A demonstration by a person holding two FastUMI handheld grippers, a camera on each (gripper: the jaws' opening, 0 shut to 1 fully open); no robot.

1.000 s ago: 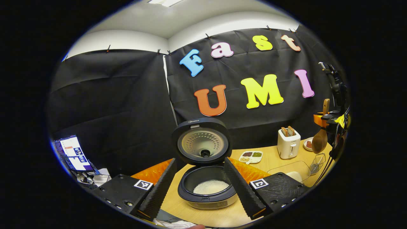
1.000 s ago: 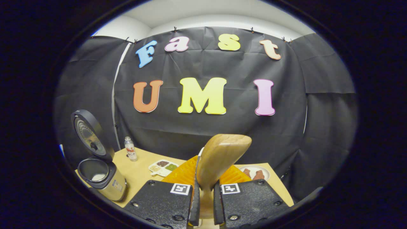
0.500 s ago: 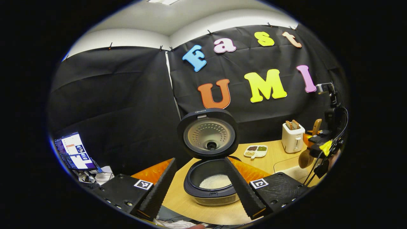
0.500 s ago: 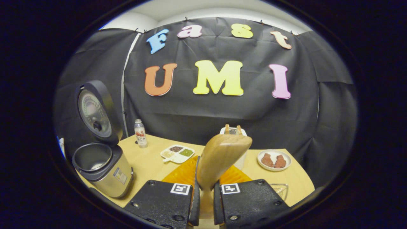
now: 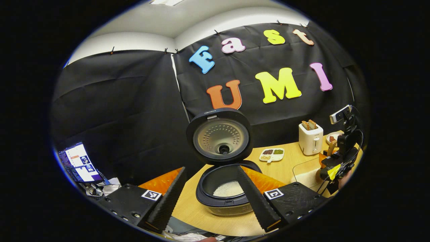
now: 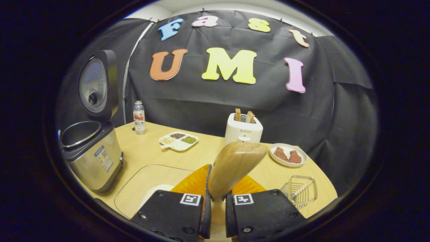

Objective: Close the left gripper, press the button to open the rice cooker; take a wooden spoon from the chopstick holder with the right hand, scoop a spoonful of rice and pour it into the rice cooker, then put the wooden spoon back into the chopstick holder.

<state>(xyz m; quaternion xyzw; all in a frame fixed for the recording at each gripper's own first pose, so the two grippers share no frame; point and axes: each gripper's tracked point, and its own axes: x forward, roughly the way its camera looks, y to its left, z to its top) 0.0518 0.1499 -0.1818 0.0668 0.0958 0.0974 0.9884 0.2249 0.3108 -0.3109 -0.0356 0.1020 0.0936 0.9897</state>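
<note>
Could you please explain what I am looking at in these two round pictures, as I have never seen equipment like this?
There is no robot here: a person holds a two-finger tool in each hand, and each tool carries a fisheye camera looking along its fingers.

In the left gripper view, the left tool is open and points at the rice cooker, whose lid stands up, with rice inside.

In the right gripper view, the right tool is shut on a wooden spoon.

On the table stand a toaster, a bottle, a divided dish, a plate, a wire holder and a clear container of rice.
</note>
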